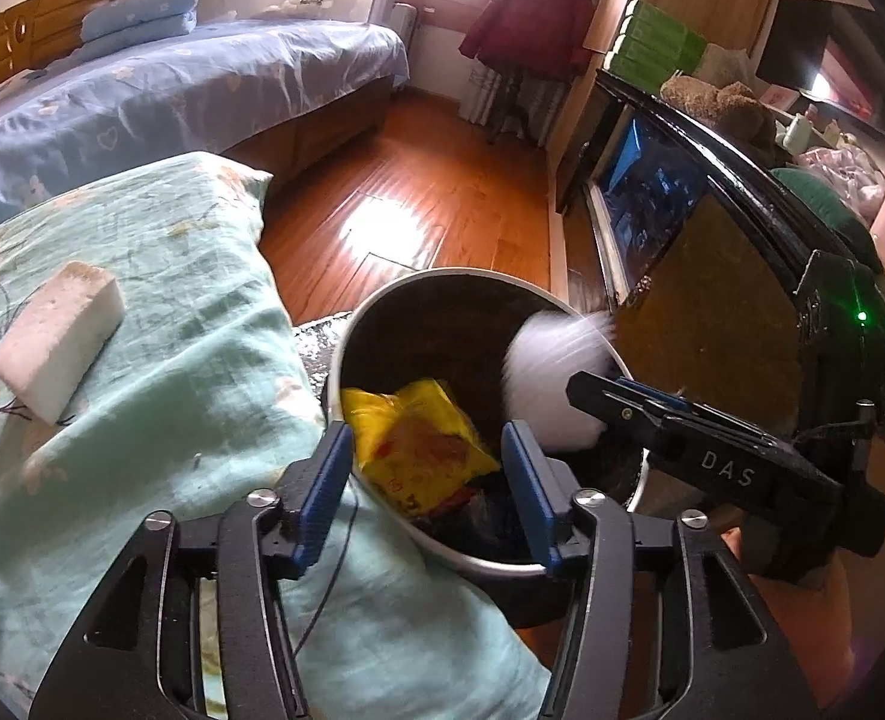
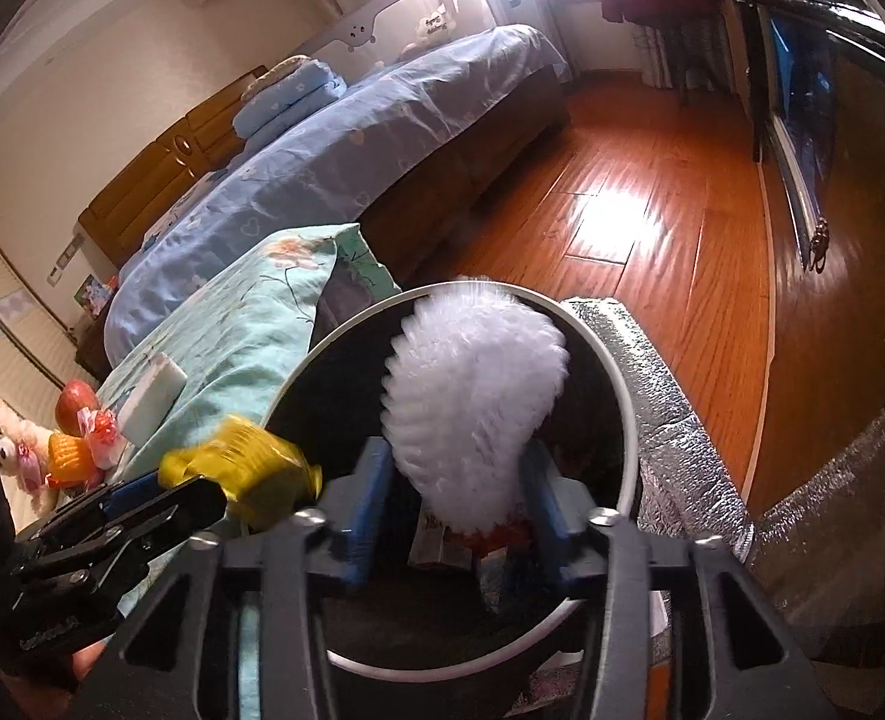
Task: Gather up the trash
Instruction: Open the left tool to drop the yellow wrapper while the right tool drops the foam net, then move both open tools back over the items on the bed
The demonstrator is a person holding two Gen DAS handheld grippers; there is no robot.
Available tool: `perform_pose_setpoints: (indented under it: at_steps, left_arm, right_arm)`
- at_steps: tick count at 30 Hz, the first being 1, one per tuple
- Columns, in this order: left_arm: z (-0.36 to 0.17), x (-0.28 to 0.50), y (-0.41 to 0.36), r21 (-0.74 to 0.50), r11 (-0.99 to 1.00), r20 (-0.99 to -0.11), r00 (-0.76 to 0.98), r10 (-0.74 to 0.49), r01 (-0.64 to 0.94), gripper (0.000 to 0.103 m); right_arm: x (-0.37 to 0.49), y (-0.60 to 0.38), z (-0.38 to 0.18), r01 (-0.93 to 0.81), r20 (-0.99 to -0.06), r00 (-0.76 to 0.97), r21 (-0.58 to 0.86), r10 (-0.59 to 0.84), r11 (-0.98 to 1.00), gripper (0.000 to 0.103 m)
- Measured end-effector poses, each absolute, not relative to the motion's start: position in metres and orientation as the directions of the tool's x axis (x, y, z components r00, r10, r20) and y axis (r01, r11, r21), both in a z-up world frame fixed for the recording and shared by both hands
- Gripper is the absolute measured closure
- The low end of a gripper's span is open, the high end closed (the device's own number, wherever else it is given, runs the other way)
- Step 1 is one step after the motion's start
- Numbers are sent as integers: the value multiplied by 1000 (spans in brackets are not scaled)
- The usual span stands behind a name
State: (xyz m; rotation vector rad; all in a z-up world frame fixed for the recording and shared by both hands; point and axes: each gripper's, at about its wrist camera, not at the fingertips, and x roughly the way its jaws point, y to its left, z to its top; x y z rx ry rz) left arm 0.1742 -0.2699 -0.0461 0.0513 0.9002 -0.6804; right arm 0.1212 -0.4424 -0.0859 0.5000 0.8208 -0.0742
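Observation:
A round bin with a pale rim (image 1: 346, 348) (image 2: 628, 420) stands on the floor beside a mint-green cushion (image 1: 160, 312). My left gripper (image 1: 424, 480) is open over the bin, with a yellow wrapper (image 1: 424, 444) between its blue fingers, blurred as if dropping. From the right wrist view the wrapper (image 2: 250, 474) shows at the left gripper's tips (image 2: 196, 498) by the rim. My right gripper (image 2: 454, 492) is open over the bin with a blurred white fluffy wad (image 2: 472, 396) (image 1: 550, 372) between its fingers. More trash lies in the bin's bottom (image 2: 478, 540).
A white sponge block (image 1: 52, 342) (image 2: 154, 396) lies on the cushion. An apple (image 2: 76, 402), orange and red wrappers (image 2: 82, 450) and a plush toy (image 2: 16, 450) lie further left. A blue bed (image 1: 172, 90), wooden floor (image 1: 418, 198), dark cabinet (image 1: 712, 276) and silver foil mat (image 2: 658, 396) surround the bin.

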Motion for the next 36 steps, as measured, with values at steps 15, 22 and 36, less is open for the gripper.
perform_pose_setpoints:
  at_steps: [15, 22, 36]
  left_arm:
    - [-47, 158, -184, -273, 863, -720, 505, -477, 425, 39]
    - [-46, 156, -131, -280, 903, -709, 565, -423, 325, 38]
    - [-55, 159, -37, -295, 944, -712, 624, -322, 150, 38]
  right_arm:
    - [114, -405, -73, 206, -685, 709, 424, 164, 882, 19]
    - [120, -364, -66, 134, -677, 703, 427, 218, 895, 19]
    - [146, -282, -65, -4, -687, 659, 404, 306, 915, 17]
